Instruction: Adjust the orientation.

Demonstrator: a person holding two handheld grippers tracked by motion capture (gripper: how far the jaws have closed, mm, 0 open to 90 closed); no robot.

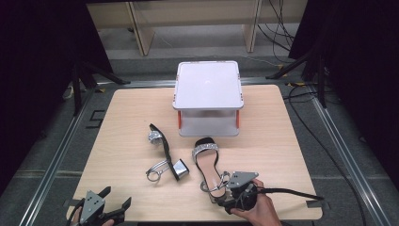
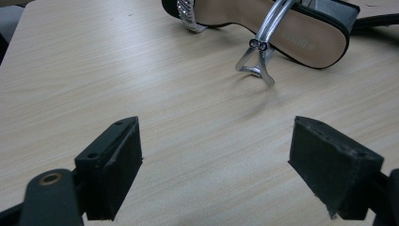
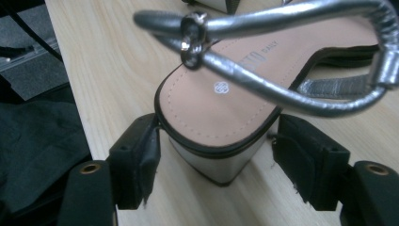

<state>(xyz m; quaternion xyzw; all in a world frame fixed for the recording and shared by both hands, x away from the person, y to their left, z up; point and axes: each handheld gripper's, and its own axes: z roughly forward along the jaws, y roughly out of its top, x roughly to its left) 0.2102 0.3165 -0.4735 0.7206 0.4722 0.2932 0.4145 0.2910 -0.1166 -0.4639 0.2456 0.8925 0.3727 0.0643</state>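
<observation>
Early stage of what looks like tidying a pair of sandals onto the white two-tier shoe rack at the middle of the table's far edge: both shelves bare, both shoes on the wood in front of it. Upright sandal just right of the middle, rhinestone toe band towards the rack, heel towards the near edge. Tipped sandal on its side left of the middle, apart from its mate. Right gripper by the near edge, brought up low behind the upright sandal's block heel, jaws spread to either side of it; in the right gripper view one pad close against the heel's edge, a clear gap at the other, so no squeeze yet and nothing lifted. Silver ankle strap with its buckle arching just above the jaws, loose and likely to flop on the lift. Left gripper at the near left corner, jaws wide apart, nothing between them but bare wood. Left to do, by this reading: clamp the heel, carry that sandal to a shelf, then right and fetch the tipped one.
</observation>
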